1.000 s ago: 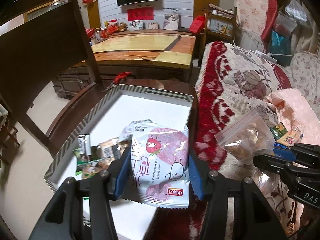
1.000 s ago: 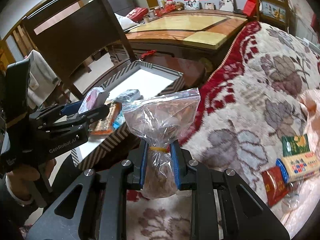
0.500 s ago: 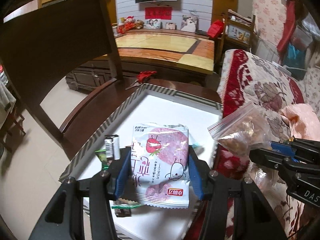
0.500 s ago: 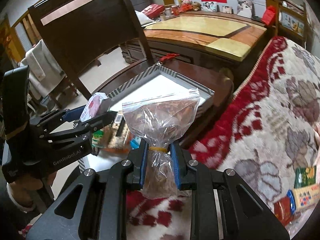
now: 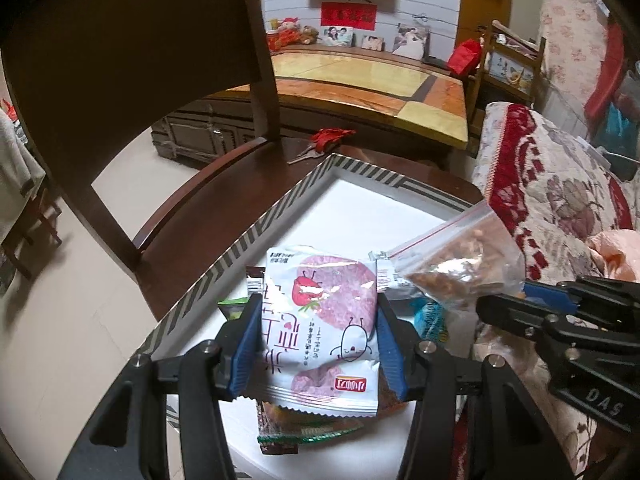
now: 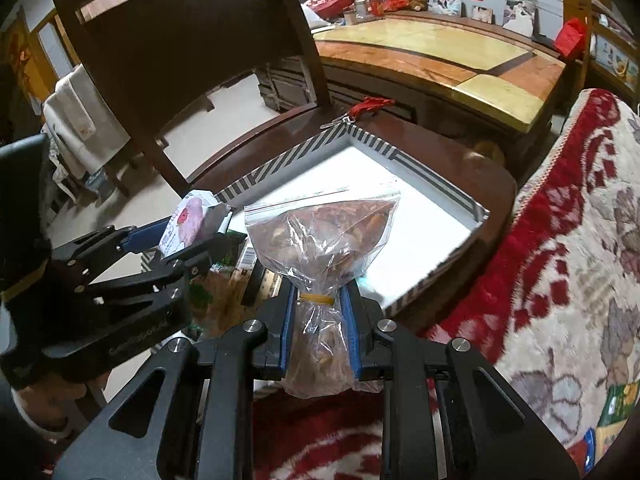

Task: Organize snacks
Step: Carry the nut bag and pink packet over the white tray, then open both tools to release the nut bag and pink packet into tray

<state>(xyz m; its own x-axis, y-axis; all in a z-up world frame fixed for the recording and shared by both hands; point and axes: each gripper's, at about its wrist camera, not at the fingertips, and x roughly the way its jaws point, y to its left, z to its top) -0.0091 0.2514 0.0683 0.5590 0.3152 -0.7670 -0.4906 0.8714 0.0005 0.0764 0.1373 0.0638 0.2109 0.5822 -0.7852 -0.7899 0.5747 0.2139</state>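
Snack handling: left gripper [image 5: 316, 336] pinches the pink pouch [image 5: 320, 320] by its side edges over the striped box [image 5: 256, 236]; light, slippery film. Right gripper [image 6: 318, 316] squeezes the zip bag [image 6: 320, 236] at its banded neck; contents probably brittle.

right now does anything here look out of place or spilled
Nothing spilled. The oddity sits outside the striped box: red-tasselled keys lie loose on the chair seat at its far corner. The pink strawberry packet and zip bag of snacks are held intact.
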